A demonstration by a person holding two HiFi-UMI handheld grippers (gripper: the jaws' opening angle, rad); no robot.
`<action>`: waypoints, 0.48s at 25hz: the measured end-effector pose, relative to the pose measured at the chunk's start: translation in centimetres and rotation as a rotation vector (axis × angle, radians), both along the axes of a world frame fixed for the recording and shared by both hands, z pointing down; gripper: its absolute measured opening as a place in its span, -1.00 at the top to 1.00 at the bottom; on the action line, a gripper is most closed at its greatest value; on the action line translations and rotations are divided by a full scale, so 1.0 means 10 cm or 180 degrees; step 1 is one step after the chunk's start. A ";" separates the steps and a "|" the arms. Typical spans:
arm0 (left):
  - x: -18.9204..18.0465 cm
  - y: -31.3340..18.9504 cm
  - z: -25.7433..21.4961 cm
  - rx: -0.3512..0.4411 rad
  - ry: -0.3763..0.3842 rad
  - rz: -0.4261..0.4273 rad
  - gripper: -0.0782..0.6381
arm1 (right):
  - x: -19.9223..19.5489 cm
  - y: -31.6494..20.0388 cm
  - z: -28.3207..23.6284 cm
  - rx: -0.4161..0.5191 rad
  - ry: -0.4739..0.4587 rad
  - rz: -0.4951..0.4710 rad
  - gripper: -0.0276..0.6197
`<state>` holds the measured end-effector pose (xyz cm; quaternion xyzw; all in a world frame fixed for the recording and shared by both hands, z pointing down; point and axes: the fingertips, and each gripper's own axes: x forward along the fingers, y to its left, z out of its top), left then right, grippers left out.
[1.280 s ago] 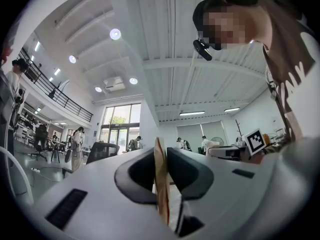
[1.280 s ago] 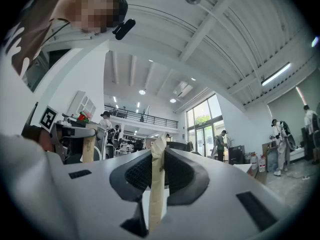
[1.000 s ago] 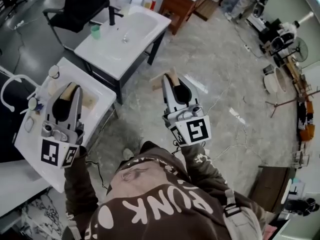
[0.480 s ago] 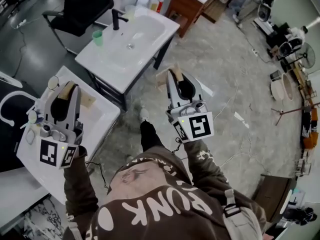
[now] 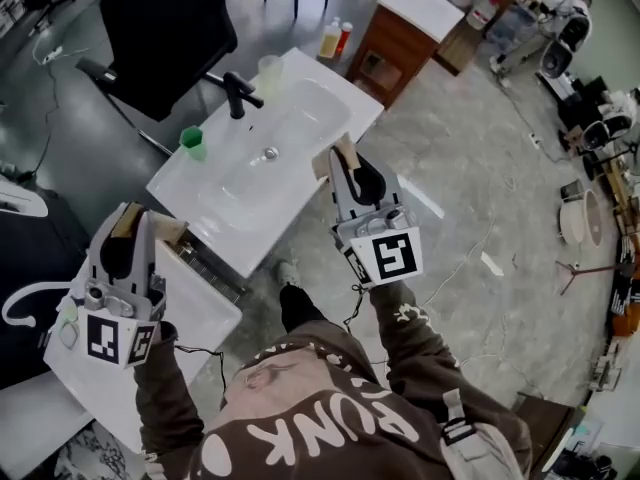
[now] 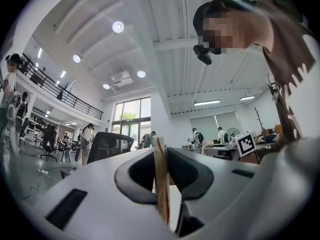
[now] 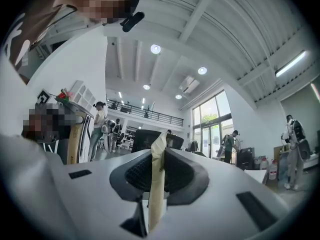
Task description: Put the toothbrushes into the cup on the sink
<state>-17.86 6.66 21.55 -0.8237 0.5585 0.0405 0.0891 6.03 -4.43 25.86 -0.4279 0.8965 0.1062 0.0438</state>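
A white sink [image 5: 300, 118] stands ahead of me with a black faucet [image 5: 238, 93] at its back. On its left rim stands a green cup [image 5: 192, 144], and a pale clear cup [image 5: 269, 68] is behind the basin. I cannot make out any toothbrush. My right gripper [image 5: 344, 154] hovers over the sink's near right edge, shut, its tan pads [image 7: 159, 149] pressed together with nothing between them. My left gripper [image 5: 127, 221] is held over a nearer white table [image 5: 205, 313], also shut and empty, pads [image 6: 160, 159] touching.
A black office chair [image 5: 165, 23] stands behind the sink. A brown wooden cabinet [image 5: 395, 43] is to its right, with a yellow bottle [image 5: 329, 39] and a red bottle [image 5: 344, 38] on the floor between. Marble floor spreads to the right.
The sink has come nearer and lower in the head view as the person steps toward it. The left gripper has dropped lower left. Both grippers stay shut.
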 end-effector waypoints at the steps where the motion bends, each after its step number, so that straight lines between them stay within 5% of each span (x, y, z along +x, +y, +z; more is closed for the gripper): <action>1: -0.01 -0.14 0.00 -0.0006 -0.0003 -0.0024 0.62 | -0.02 -0.19 0.01 -0.0003 0.0011 -0.0023 0.73; 12: -0.08 -1.30 0.08 -0.0140 -0.0023 -0.0254 0.62 | -0.39 -2.15 0.27 -0.0117 -0.0019 -0.0269 0.73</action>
